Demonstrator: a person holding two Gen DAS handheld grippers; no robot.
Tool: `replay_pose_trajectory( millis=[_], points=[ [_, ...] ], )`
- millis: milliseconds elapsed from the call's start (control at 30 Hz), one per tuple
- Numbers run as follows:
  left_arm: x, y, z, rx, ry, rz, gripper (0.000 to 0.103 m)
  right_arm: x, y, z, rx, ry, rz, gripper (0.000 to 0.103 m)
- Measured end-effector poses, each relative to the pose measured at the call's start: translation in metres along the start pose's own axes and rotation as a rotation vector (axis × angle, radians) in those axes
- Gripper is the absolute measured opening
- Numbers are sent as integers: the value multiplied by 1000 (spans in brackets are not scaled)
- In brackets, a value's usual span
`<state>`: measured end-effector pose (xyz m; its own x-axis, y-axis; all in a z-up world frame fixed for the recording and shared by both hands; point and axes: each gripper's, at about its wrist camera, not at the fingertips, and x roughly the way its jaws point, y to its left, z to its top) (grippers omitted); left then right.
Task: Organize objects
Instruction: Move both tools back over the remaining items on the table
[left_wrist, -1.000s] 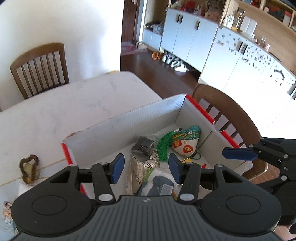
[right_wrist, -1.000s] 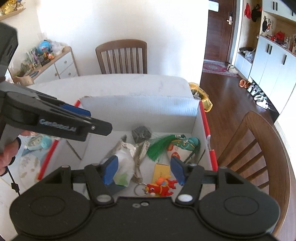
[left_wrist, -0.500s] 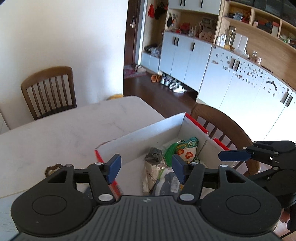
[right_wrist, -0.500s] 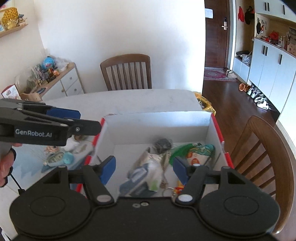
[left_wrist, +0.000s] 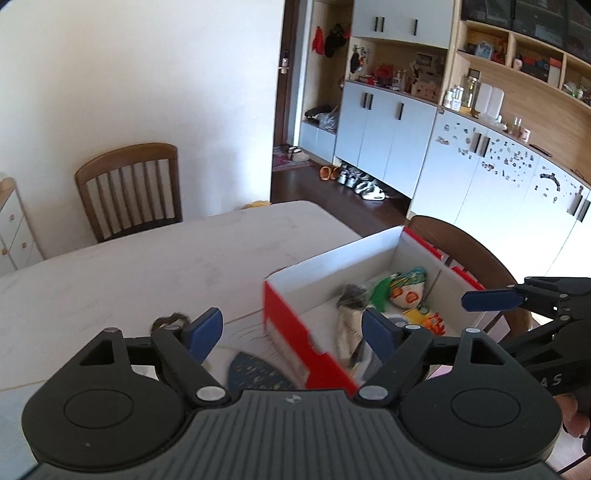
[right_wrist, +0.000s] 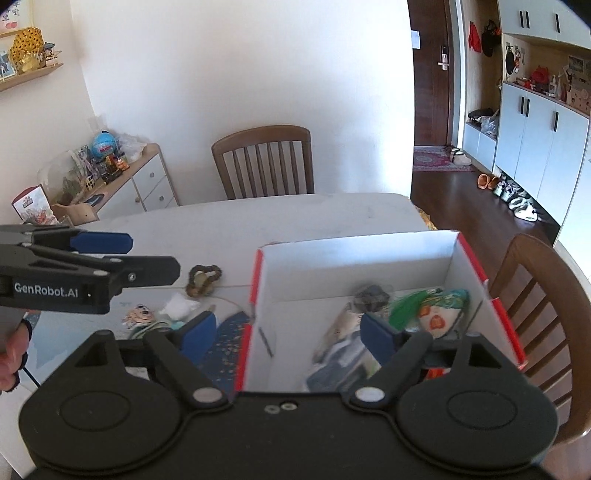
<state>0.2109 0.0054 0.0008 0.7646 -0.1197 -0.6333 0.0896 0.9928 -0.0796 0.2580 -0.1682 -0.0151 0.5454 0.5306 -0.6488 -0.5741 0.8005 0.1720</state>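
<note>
A red-and-white cardboard box (left_wrist: 295, 332) (right_wrist: 354, 240) stands open on the white table (left_wrist: 147, 266). In it lie a painted pouch with a green tassel (left_wrist: 406, 291) (right_wrist: 439, 314), a silvery packet (right_wrist: 343, 325) and a dark grey lump (right_wrist: 371, 295). My left gripper (left_wrist: 291, 330) hovers over the box's near left corner, its jaws opening and nothing gripped. My right gripper (right_wrist: 288, 332) hangs above the box's near edge, jaws also opening and empty. Left of the box lie a brown ring toy (right_wrist: 203, 278) and a dark blue speckled piece (right_wrist: 229, 339).
A cartoon charm (right_wrist: 140, 314) and a white wad (right_wrist: 181, 304) lie by the ring toy. Wooden chairs stand at the far side (right_wrist: 266, 162) and the right side (right_wrist: 546, 295) of the table. A sideboard (right_wrist: 140, 184) lines the left wall. A hand (right_wrist: 14, 350) shows at the left edge.
Both grippers have drawn back and upward from inside the box, and their jaws have spread wider. The loose items left of the box have come into view.
</note>
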Motion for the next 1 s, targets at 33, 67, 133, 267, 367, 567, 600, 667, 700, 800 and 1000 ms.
replay_pose_trajectory(
  millis=[33,67,133,267,367,567,600,667,700,800,1000],
  points=[
    [-3,6,-3,-7,2,0,83,1,5,-1,0,0,0,88],
    [-6,12,-7,-17,5,2,84,1,10,-2,-1,0,-1,90],
    [-10,24,-15,-36,5,12,86,2,20,-5,0,-1,2,93],
    [-19,49,-27,-71,0,31,88,4,39,-9,-1,6,9,95],
    [-25,69,-35,-100,-2,51,91,7,54,-12,-8,10,15,96],
    [-34,109,-48,-138,-18,111,101,16,84,-14,-35,26,36,96],
    [-35,114,-49,-143,-22,121,102,18,89,-15,-39,30,40,96],
    [-36,128,-52,-158,-27,140,102,22,96,-15,-46,38,42,96],
    [-37,135,-53,-165,-29,145,102,25,99,-15,-46,45,43,96],
    [-35,156,-57,-186,-30,178,102,35,108,-14,-49,57,46,96],
    [-21,194,-65,-209,-21,273,102,59,128,-8,-73,73,48,96]
  ],
)
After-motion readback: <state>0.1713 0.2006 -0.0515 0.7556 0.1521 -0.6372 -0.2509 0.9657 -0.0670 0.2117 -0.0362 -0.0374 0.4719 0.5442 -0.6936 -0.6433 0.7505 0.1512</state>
